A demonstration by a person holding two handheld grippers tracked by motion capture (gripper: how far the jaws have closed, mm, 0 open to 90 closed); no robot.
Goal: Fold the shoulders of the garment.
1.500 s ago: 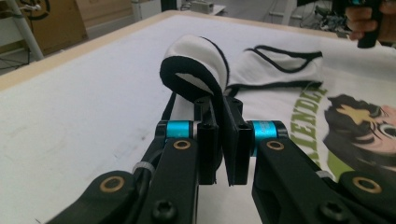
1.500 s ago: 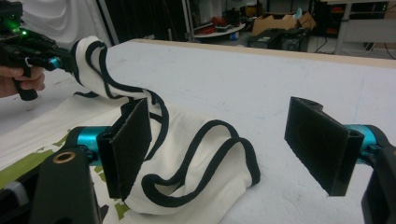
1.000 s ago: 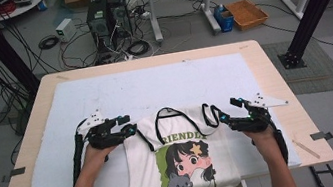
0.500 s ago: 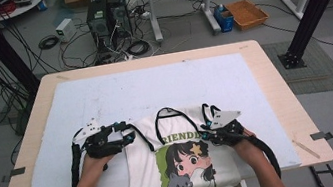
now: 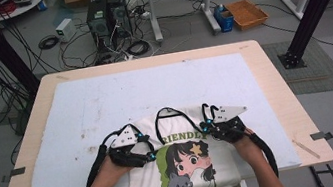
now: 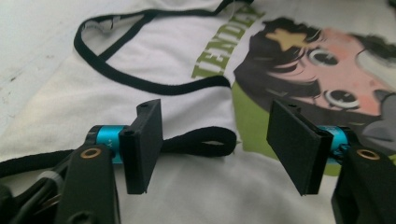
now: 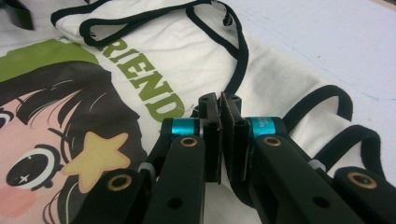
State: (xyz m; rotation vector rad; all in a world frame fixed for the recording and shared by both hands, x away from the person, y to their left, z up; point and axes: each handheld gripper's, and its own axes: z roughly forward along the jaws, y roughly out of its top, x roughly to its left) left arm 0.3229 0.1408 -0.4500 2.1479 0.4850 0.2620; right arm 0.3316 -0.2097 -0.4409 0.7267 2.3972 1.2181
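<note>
Right now a white sleeveless shirt (image 5: pixel 185 161) with black trim and a cartoon print lies face up at the near edge of the table (image 5: pixel 273 76), on the pale mat (image 5: pixel 154 90), its hem hanging over the edge toward the person and its neckline pointing away. So its long axis runs from near to far, and the two tongs sit on either side of that axis at shoulder height.

The left tongs (image 5: pixel 150 156) rest low over the shirt's left armhole with their jaws wide apart; in the left gripper view a loop of black trim (image 6: pixel 205 142) lies on the cloth just beyond and between them, so a short push forward would bring it into the gap.

The right tongs (image 5: pixel 206 126) have their jaws pressed together over the right shoulder, beside the right armhole trim (image 7: pixel 327 116). Whether cloth is pinched between them I cannot tell, since the pads hide the contact line.

Each hand is nearest its own shoulder strap.
</note>
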